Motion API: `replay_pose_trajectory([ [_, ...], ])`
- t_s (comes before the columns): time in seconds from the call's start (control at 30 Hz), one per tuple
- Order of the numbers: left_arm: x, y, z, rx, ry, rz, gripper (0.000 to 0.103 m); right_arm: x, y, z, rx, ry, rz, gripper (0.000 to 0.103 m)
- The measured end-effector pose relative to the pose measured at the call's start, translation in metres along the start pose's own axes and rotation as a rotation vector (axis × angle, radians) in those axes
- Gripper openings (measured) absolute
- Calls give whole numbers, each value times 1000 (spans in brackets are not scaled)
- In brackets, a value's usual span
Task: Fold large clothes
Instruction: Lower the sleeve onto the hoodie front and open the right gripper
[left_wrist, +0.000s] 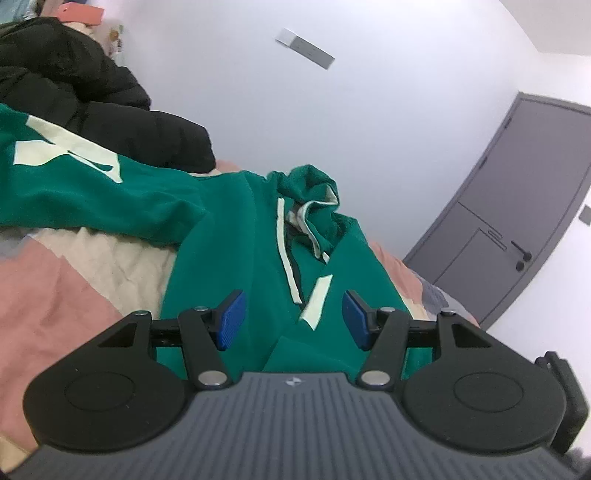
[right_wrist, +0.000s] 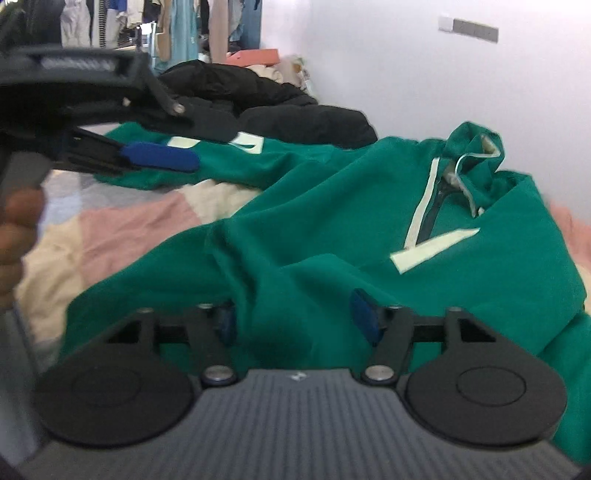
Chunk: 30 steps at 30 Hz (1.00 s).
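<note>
I see the green hoodie (right_wrist: 332, 229) spread on the bed (right_wrist: 122, 229), hood at one o'clock. My right tool (right_wrist: 297, 319) tilts down over it, jaws wide, empty. My left tool (left_wrist: 291, 319), gaping, hovers at ten o'clock.

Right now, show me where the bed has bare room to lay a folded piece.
Bare quilt lies left of the green hoodie, below its spread sleeve. A narrow pink strip shows on the hoodie's right. Crowded: the black jacket fills the far end by the wall.
</note>
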<state>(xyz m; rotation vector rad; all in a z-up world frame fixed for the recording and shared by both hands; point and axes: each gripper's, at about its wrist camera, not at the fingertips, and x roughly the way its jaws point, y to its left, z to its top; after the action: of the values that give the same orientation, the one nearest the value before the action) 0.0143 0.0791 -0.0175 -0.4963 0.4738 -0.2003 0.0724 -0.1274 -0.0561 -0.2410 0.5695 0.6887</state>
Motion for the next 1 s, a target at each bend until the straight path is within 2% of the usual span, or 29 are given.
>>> replay_pose_trajectory([
  [0.27, 14, -21, -16, 83, 73, -2, 63, -35, -18, -19, 130, 26, 59, 64],
  [0.33, 17, -24, -19, 98, 92, -4, 63, -47, -24, -21, 162, -5, 83, 64],
  [0.47, 18, -30, -24, 114, 119, -14, 63, -58, -33, -23, 224, -37, 66, 64],
  [0.57, 18, -35, -28, 112, 125, -37, 63, -50, -42, -23, 287, -45, 63, 64],
  [0.83, 45, -49, -50, 170, 211, -9, 63, -10, -74, -22, 420, -10, -75, 63],
  [0.93, 58, -51, -60, 214, 245, 14, 63, 4, -91, -24, 482, 2, -102, 52],
  [1.0, 67, -51, -67, 240, 273, 39, 62, 11, -100, -26, 505, 7, -110, 52],
])
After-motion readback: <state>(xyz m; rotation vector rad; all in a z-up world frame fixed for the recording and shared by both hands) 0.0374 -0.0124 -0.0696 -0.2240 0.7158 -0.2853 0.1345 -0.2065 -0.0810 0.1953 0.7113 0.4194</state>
